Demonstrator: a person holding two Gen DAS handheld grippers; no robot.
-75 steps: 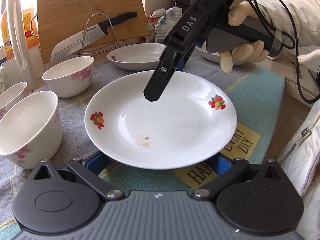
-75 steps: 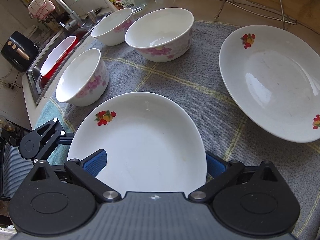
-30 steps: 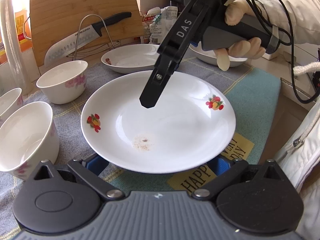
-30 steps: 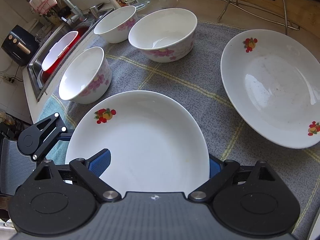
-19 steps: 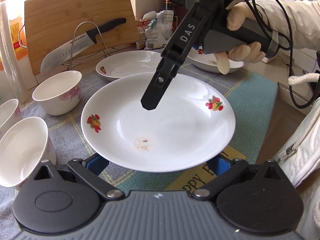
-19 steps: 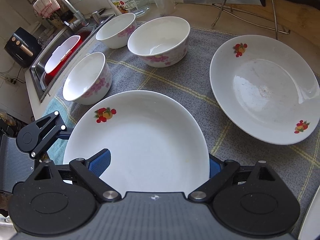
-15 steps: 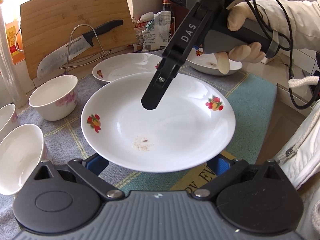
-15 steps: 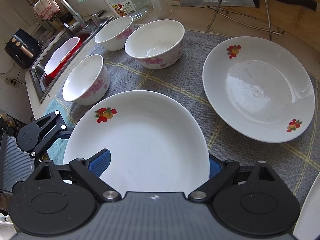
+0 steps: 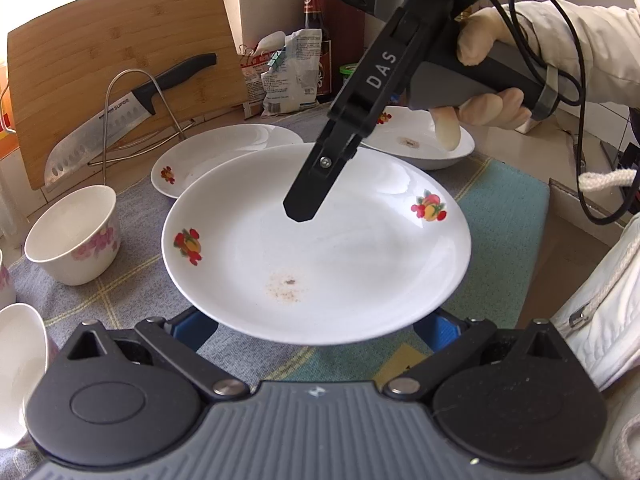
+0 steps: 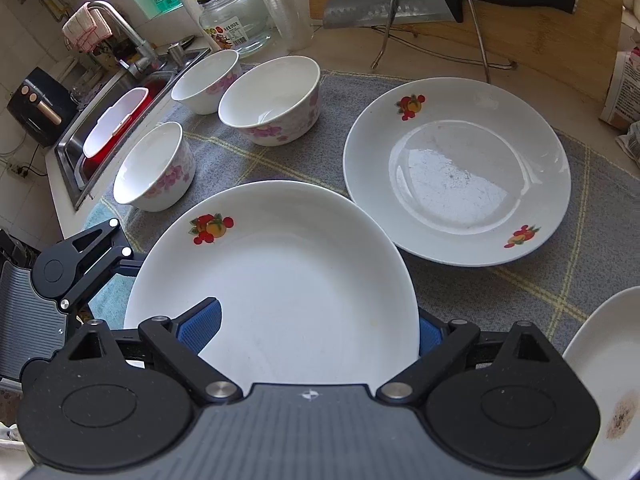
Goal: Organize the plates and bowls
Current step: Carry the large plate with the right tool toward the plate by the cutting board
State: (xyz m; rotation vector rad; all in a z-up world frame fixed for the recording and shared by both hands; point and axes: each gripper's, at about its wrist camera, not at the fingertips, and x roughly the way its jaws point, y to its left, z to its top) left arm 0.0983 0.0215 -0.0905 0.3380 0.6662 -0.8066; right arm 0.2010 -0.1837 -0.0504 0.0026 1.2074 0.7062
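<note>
While both grippers share one load, the plate (image 9: 320,248) rides clear above the grey checked cloth (image 10: 280,160), pinched from two sides. The left gripper (image 9: 316,330) has its blue pads on the near rim, upper and lower, clamped on the plate's edge; the right gripper (image 10: 318,330) bites the opposite rim the same way, its black finger showing over the dish in the left wrist view. A two-handed carry, then — and the plate has a brownish smear near its centre.

The step in hand looks like transport: bring this plate over to a stack. The likely target is the second plate (image 10: 456,168), lying flat on the cloth just beyond the held one, by the knife stand (image 10: 432,32). A third plate (image 9: 420,144), also stained, sits behind the right gripper.

Three bowls (image 10: 272,100) wait in a cluster towards the sink (image 10: 100,136), untouched — their turn is to come.

Next move, as I read it: keep the plate level, centre it over the resting plate, lower until the rims nest, then let both grips go together. Releasing one side early could tip it and clatter china on china.
</note>
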